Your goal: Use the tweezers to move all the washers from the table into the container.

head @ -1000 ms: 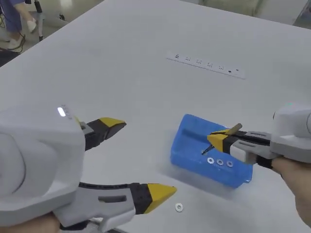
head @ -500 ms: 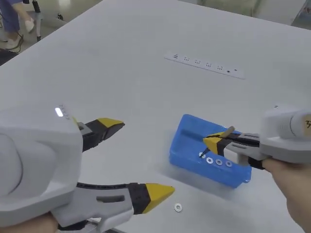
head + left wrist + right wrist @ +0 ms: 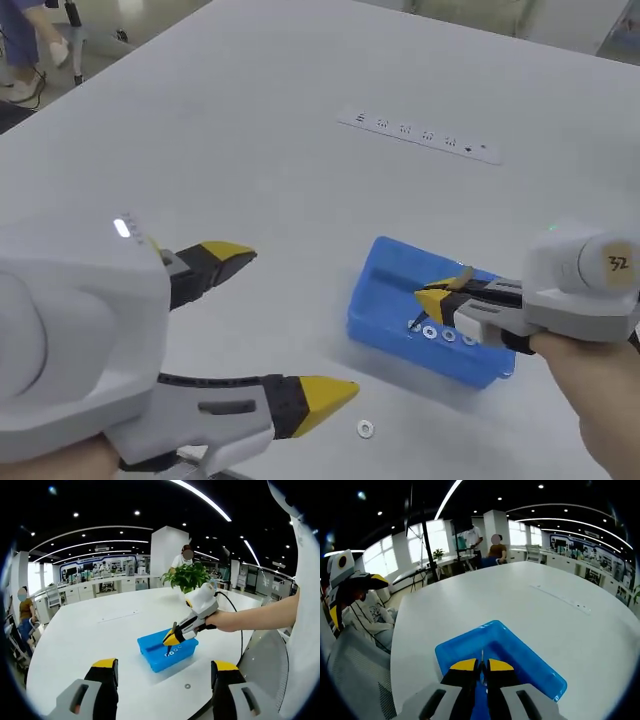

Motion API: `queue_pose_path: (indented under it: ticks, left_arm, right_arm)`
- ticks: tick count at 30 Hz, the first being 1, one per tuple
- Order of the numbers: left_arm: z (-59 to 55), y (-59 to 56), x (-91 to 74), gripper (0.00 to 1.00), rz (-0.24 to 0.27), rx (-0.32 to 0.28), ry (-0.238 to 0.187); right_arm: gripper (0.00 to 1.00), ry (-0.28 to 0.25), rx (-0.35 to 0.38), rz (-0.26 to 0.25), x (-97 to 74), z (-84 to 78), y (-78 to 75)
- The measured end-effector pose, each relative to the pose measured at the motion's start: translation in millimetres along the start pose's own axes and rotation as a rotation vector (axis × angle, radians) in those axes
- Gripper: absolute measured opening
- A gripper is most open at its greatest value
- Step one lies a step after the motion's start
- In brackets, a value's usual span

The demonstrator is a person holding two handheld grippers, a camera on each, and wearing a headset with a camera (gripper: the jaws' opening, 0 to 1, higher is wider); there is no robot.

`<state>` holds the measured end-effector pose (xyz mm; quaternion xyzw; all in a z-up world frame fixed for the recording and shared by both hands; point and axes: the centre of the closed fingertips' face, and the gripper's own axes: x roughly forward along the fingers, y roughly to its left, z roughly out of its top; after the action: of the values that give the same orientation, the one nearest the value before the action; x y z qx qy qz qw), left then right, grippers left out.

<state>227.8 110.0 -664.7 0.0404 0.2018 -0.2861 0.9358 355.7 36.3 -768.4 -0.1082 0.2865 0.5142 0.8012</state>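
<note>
Blue container: sitting lower right of head view, several washers lying inside.
Right hand-held gripper: clamping narrow on tweezers, tips dipping into container, probably releasing a washer; can't tell if one is pinched.
Left hand-held gripper: gaping wide, carrying nothing, idling.
Loose washer: lying on white surface, bottom centre, awaiting pickup.
Room: open-plan lab, strip lights glowing.
</note>
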Motion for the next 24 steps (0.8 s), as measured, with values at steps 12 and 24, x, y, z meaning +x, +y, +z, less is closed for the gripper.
queue_pose_path:
  ticks: [12,24]
  left_arm:
    - [-1.1,-0.7,0.3,0.74,-0.002,-0.001,-0.002]
    - [-3.9,-11.3,6.9,0.68,-0.05,0.009,0.011]
  right_arm:
    - [0.03,-0.178,0.004,0.019,-31.4,37.5,24.5]
    - [0.03,-0.1,0.023,0.181,-36.1,6.4,84.3]
